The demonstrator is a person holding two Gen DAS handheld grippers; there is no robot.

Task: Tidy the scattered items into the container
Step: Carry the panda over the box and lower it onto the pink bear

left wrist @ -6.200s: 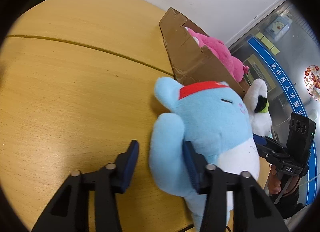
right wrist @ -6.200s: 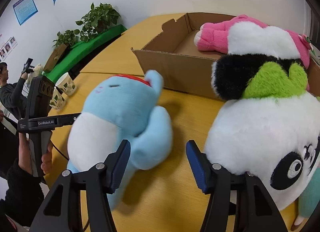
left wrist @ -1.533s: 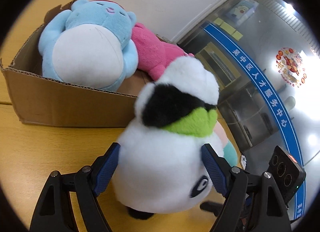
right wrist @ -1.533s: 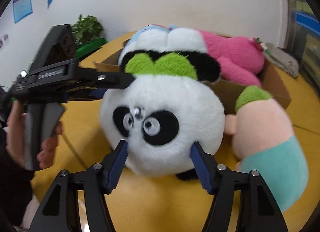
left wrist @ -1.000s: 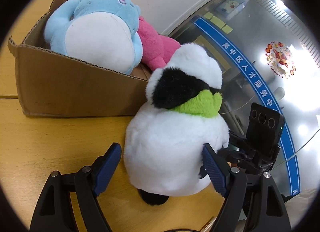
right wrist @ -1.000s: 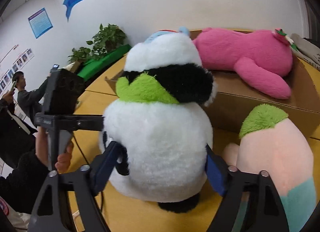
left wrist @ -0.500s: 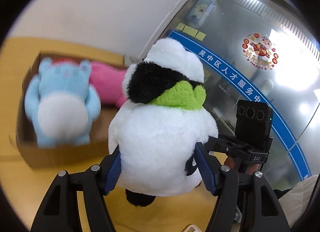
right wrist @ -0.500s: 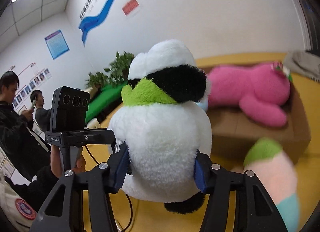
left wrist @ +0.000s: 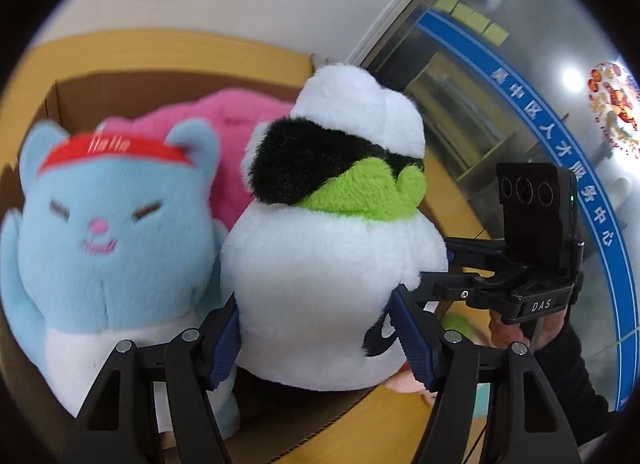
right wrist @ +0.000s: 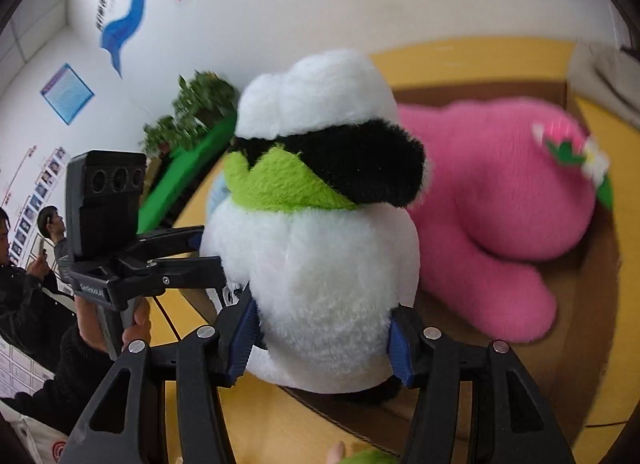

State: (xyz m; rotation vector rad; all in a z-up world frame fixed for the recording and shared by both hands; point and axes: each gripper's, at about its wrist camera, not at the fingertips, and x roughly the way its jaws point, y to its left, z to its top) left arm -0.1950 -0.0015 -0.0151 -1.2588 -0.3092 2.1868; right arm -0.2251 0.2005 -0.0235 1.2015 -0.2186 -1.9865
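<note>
Both grippers hold one white panda plush [left wrist: 332,264] with black ears and a green scarf, seen from behind in the right wrist view [right wrist: 320,256]. My left gripper [left wrist: 316,324] is shut on its lower body, and my right gripper [right wrist: 320,334] is shut on it from the other side. The panda hangs above the near rim of the open cardboard box [left wrist: 320,428]. Inside the box lie a light blue plush [left wrist: 108,232] with a red headband and a pink plush [right wrist: 500,192]. The panda's face is hidden.
A peach plush with a green tuft [left wrist: 456,322] lies on the yellow wooden table [right wrist: 256,424] outside the box. Grey cloth [right wrist: 608,76] lies past the box. Potted plants [right wrist: 200,112] and bystanders [right wrist: 24,264] are at the left; a glass door [left wrist: 520,104] is at the right.
Both grippers closed on the panda, lifted it off the table and carried it forward over the box. The blue and pink plushes now lie directly beneath and beside it.
</note>
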